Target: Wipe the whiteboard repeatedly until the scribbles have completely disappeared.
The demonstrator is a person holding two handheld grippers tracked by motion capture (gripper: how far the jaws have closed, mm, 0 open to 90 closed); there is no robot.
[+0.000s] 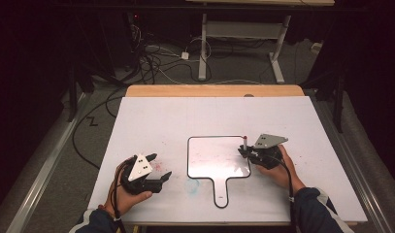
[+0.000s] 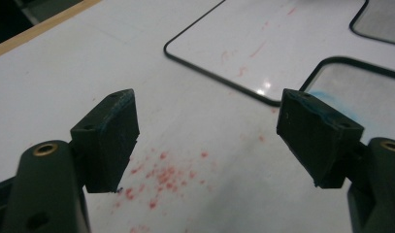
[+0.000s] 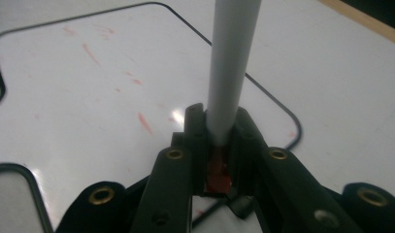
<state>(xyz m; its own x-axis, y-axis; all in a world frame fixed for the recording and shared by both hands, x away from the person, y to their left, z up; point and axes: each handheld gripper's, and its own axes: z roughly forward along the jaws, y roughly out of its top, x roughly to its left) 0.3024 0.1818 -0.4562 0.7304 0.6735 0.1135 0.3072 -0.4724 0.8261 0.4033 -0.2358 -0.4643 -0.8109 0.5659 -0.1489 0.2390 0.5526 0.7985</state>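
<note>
Gripping a grey marker [image 3: 232, 63] by its red end, the right gripper [image 1: 247, 151] stands it upright at the far right corner of the small handled whiteboard [image 1: 212, 160], jaws clamped tight on it. Over on the left, the left gripper [image 1: 158, 167] hovers above the white table [image 1: 146, 116] with jaws spread wide and nothing between them, red specks [image 2: 158, 177] beneath. Faint red smears [image 3: 90, 53] mark the board, no clear writing, so the marking judged to be mostly ahead.
</note>
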